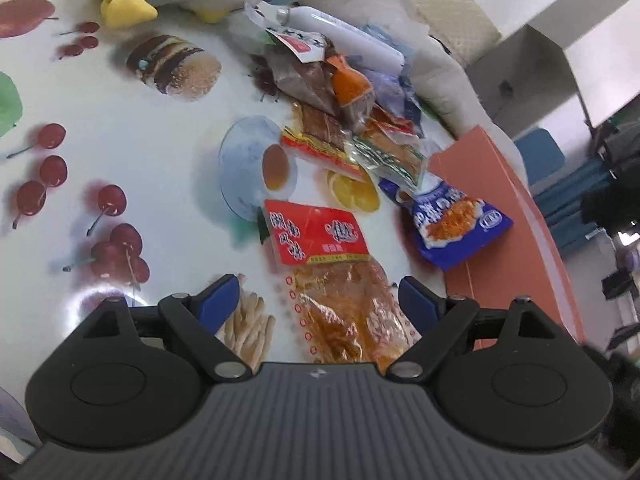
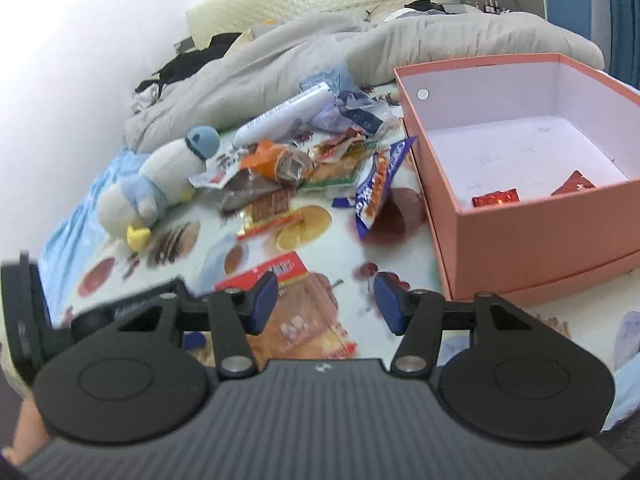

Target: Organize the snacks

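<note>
Hovering left claw (image 1: 316, 300) (open) over red-topped packet (image 1: 320, 240)

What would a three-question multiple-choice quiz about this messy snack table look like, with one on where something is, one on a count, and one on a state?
1. Where does the blue snack packet lie?
A. inside the box
B. on the table beside the box
C. under the plush toy

2. How many red packets show inside the pink box?
A. none
B. two
C. five

3. How is the left gripper?
A. open around the red-labelled packet
C. shut on nothing
B. holding the plush penguin

Answers: 1 B, it leans by the box's outer wall. 2 B, two lie on its floor. 3 A, the fingers stand clear of its sides.
</note>
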A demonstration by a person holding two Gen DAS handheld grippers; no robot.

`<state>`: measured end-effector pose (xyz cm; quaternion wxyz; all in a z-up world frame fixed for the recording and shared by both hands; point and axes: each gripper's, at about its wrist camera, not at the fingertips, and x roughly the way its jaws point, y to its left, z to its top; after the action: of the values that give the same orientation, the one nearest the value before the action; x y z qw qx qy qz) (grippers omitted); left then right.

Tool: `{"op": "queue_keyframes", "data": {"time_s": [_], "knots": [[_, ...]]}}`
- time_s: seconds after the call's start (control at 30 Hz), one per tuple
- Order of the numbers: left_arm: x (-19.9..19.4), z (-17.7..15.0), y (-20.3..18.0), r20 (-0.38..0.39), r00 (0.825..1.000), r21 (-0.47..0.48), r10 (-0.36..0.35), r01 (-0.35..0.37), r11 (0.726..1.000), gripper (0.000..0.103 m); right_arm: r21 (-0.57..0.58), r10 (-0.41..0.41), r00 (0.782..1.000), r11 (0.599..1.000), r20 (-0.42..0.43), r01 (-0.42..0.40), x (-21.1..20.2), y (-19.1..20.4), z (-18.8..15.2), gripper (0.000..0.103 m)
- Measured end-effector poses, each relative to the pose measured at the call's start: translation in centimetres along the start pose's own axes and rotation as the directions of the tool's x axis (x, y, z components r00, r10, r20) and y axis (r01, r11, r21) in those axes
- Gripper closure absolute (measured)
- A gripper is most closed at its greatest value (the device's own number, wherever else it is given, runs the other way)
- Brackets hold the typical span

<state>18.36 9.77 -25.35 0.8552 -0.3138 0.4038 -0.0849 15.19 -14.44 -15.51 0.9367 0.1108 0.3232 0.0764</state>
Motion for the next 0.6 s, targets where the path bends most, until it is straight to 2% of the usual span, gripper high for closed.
{"op": "queue_keyframes", "data": {"time_s": [0.17,0.27,0.4,0.6], "knots": [[0.0,-0.8,-1.0,-0.002,1.000,0.109,0.029,-0.029,0.994,0.014,-0.004,-0.022,1.000,1.000,-0.011,0.022,2.4,0.9,0.9,0.047],[0.2,-1.0,-1.2,0.002,0.999,0.125,0.045,-0.044,0.991,0.014,-0.007,-0.064,0.998,0.998,-0.020,0.064,4.1,1.2,1.4,0.047],[0.3,-1.0,-1.0,0.002,0.999,0.126,0.040,-0.040,0.991,0.014,-0.001,-0.137,0.990,0.991,-0.041,0.137,6.6,1.1,1.6,0.049],[-0.2,-0.8,-0.3,0.014,0.999,0.073,0.031,-0.032,0.997,0.020,0.016,-0.192,0.979,0.981,-0.065,0.193,9.2,0.7,1.3,0.052]]}}
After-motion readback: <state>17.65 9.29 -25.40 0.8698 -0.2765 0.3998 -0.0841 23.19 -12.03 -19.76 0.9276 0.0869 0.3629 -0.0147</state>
